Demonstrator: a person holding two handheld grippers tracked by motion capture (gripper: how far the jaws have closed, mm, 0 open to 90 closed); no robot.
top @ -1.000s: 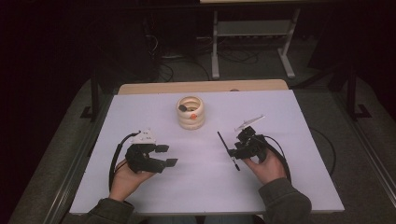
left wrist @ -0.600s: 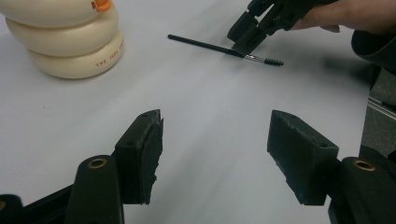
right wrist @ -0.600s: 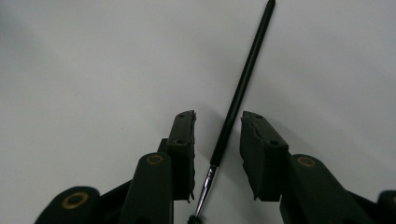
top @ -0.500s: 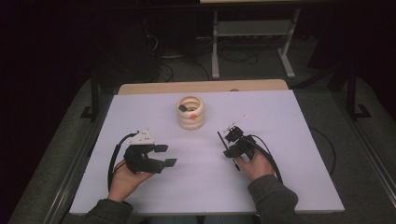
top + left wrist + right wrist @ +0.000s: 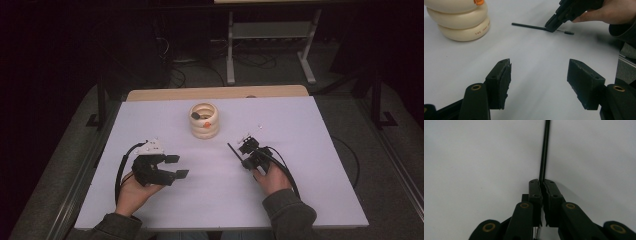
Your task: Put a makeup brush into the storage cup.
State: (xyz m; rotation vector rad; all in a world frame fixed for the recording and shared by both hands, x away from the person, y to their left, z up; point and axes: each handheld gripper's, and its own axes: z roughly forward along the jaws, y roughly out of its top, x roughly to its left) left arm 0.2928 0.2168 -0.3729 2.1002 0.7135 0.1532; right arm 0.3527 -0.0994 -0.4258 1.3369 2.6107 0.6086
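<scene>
On the white table (image 5: 150, 125) your right gripper (image 5: 246, 159) is clamping the thin black brush (image 5: 541, 27), just closing; be lifting it level, left gripper (image 5: 175, 167) staying apart.

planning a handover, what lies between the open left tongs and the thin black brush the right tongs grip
Only bare white table: the left gripper view shows nothing between the left tongs and the thin black brush. The cream ringed holder stands off to the side.

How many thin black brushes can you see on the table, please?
1. The brush lies on the white table, right of the cream ringed holder, clamped in the right gripper. More may be hidden inside the holder.
</scene>
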